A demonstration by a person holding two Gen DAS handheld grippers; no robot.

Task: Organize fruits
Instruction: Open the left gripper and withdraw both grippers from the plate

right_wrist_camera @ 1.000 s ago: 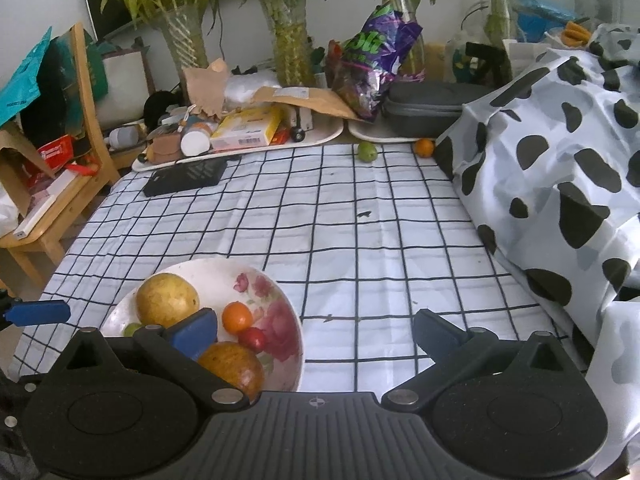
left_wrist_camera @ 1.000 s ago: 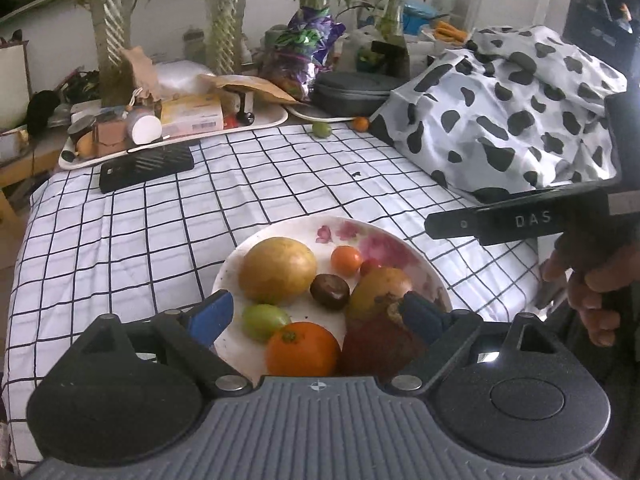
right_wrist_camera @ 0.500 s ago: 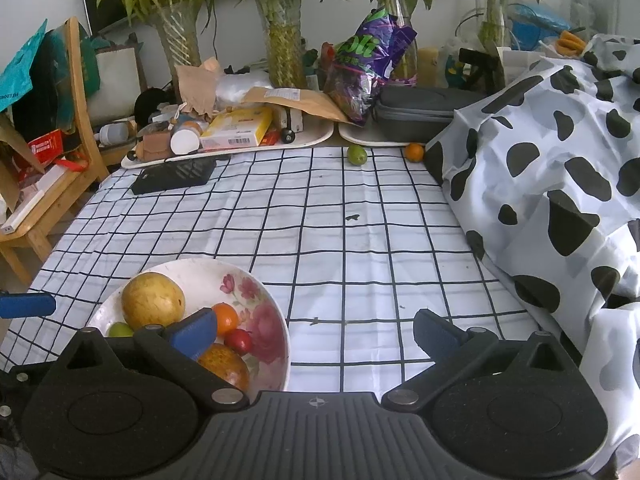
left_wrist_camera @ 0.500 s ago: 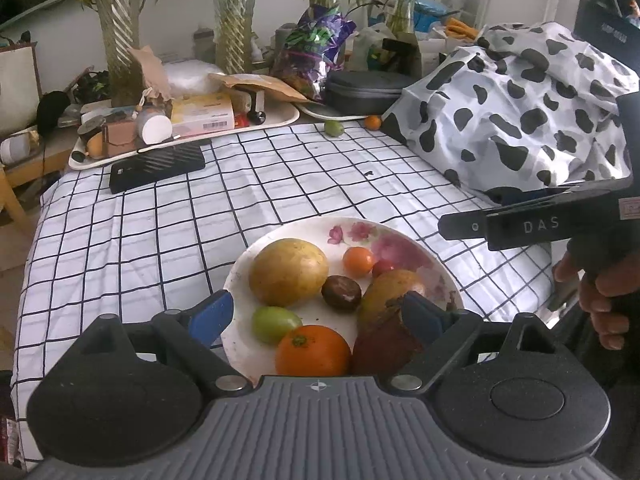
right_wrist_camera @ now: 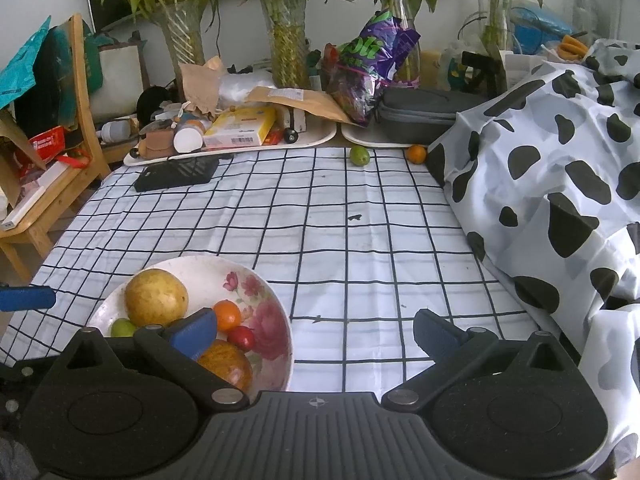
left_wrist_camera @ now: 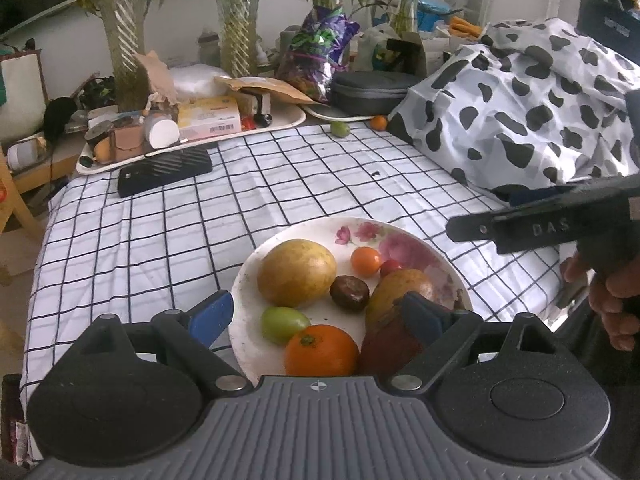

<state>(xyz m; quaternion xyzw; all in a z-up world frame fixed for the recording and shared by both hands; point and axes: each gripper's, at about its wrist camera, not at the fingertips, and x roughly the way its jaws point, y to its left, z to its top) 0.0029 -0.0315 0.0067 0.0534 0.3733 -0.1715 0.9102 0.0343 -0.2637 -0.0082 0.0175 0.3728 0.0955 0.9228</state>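
A white flowered plate sits near the front of the checked tablecloth, holding several fruits: a large yellow fruit, an orange, a green fruit, a dark brown fruit, a small orange tomato, a mango-like fruit. My left gripper is open, low over the plate's near side. My right gripper is open and empty, just right of the plate; it also shows in the left wrist view. A green fruit and a small orange fruit lie loose at the cloth's far edge.
A cow-print cloth is heaped along the right side. A black phone-like slab lies far left on the cloth. Cluttered white trays, a grey case, vases with plants and a wooden chair stand behind and left.
Both grippers have drawn back and up a little from the table; the plate and fruits have not moved. Both stay open.
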